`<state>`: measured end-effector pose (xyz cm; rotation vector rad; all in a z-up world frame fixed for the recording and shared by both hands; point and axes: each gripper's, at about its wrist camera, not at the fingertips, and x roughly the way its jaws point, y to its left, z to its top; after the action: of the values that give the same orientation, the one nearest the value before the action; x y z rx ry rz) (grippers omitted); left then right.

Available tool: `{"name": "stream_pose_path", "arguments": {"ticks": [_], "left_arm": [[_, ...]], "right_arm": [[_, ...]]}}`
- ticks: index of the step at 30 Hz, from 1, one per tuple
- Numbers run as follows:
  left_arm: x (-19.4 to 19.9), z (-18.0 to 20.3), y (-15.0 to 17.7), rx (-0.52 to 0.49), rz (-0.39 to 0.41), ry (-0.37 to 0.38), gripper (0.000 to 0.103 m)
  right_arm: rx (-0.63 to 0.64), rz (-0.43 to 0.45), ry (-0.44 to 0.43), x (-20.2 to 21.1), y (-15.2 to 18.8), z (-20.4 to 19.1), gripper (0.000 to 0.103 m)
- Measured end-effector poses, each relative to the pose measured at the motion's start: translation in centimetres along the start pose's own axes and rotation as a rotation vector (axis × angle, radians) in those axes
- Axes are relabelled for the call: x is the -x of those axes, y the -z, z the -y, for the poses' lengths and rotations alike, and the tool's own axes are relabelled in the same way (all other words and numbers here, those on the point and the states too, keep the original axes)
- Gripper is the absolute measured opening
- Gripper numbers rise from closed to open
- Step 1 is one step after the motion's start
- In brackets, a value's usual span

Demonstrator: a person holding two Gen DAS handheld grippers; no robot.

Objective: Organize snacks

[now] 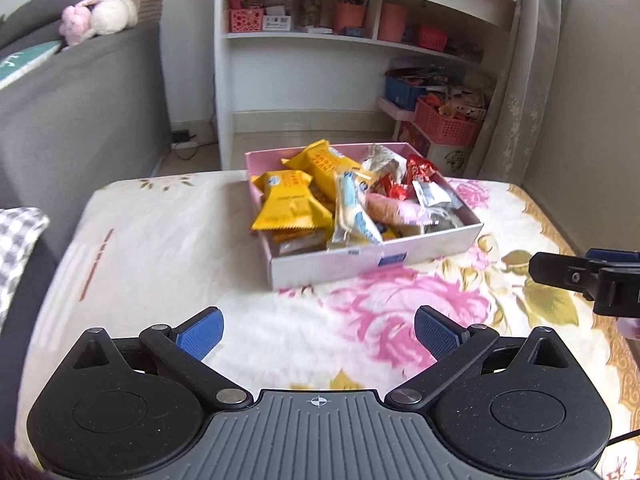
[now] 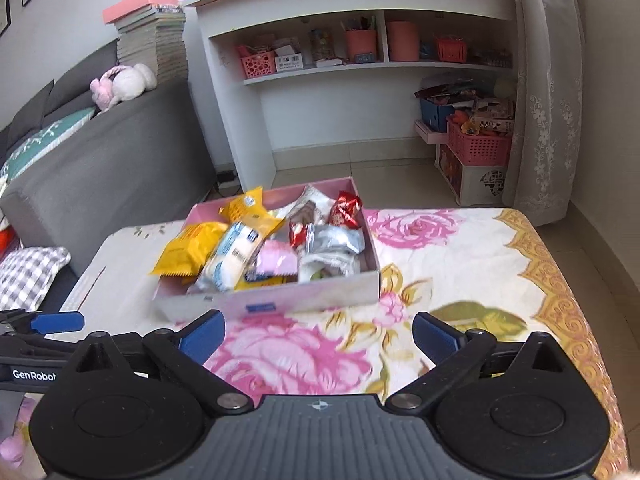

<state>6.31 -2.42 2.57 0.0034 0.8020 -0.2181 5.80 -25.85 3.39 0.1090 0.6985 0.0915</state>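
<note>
Landmark: pink box (image 1: pixel 376 262) on the floral-cloth desk (image 1: pixel 168 248). All visible snacks sit inside it, heaped above the rim; none show on the cloth around it. Yellow packs (image 1: pixel 294 200) fill the box's left side, a white-blue pack (image 1: pixel 354 216) leans across the middle, red wrappers (image 1: pixel 418 168) and silver packs (image 1: pixel 432 196) sit on its right, toward the back. Piled loose rather than stacked, probably because they were dropped in, not laid.

Left tongs (image 1: pixel 319 334) are released, blue pads spread wide, nothing between them, hanging over bare cloth in front of the box's near wall. Right tongs (image 2: pixel 319 336) likewise released and empty, also in front of the box, nearer its right corner. Each shows at the edge of the other's view, so both flank the box front, clear of it and not touching.

Judgement: with the snacks gathered in 1 box and both tongs empty and clear of it, the sorting looks done or nearly so. The yellow pack overhanging the left rim in the right wrist view could slide out if the box is bumped. Shelf and baskets behind the box are uninvolved.
</note>
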Motion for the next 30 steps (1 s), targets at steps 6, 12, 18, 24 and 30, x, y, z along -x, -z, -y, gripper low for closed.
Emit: {"name": "stream_pose_path", "arguments": {"ticks": [6,12,18,24,30], "left_arm": [[3.4,0.6,3.0,0.034,-0.001,-0.058,0.103],[5.1,0.6,4.6,0.039,0.026,-0.081,0.103],[6.1,0.2,4.7,0.055,0.042,-0.099,0.103],[5.3,0.1,5.3,0.054,0.016,-0.112,0.103],[4.9,0.2,5.8,0.054,-0.002,-0.111,0.103]], "right_arm": [[-0.011,-0.007,0.038,3.5,2.3,-2.1,0.096],[0.017,0.000,0.073,4.7,4.7,-3.4,0.096],[-0.007,-0.020,0.123,4.6,5.7,-2.9,0.096],[0.038,-0.027,0.129,4.1,6.4,-4.1,0.096],[0.078,-0.046,0.134,3.4,6.7,-5.0,0.096]]}}
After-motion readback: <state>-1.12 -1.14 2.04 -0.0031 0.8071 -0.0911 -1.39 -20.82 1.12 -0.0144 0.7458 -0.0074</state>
